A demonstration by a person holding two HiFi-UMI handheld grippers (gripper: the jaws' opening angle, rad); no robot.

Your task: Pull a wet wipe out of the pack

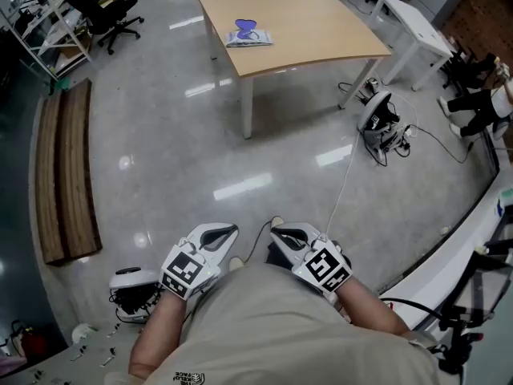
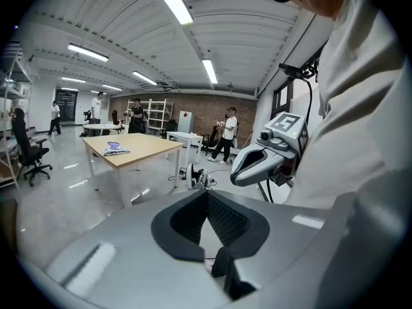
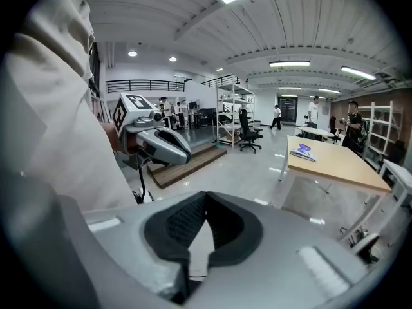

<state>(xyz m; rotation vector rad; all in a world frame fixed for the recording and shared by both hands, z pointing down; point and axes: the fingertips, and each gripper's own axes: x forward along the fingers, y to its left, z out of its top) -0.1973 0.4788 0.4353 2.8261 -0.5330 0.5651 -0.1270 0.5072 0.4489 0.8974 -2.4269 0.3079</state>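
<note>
Head view: my left claw (image 1: 228, 233) sits at my waist with its jaws together and nothing between them. My right claw (image 1: 276, 233) is just beside it, also closed and empty. Both are over bare floor (image 1: 176, 159). The wet wipe pack (image 1: 248, 36) is well away from both, lying flat on the wooden table (image 1: 321, 30) near its left edge. Nothing else is on that table.

My read is that the task hasn't started and the step in hand is the approach.

How I'd run it:
- Walk up and face the near edge of the table so the pack sits between the claws.
- Left claw: open it, then pin or pinch one short end so the pack can't lift or slide.
- Right claw: open it narrow, nip only the exposed wipe at the opening and close before pulling.
- Pull up and slightly away from the pinned end, and keep it slow. A soft pack will probably ride up with the wipe if it isn't held.
- Risk: grabbing the film or flap instead of the wipe.

Orientation:
- Top face is up, with a purple patch on it. From here I can't tell whether that's print, a flap or a wipe tip.
- Long axis runs about left-right across the head view, with the short ends facing the left and right sides of the table.
- Both gripper views show it only as a small flat slab, too small to find the opening.
</note>
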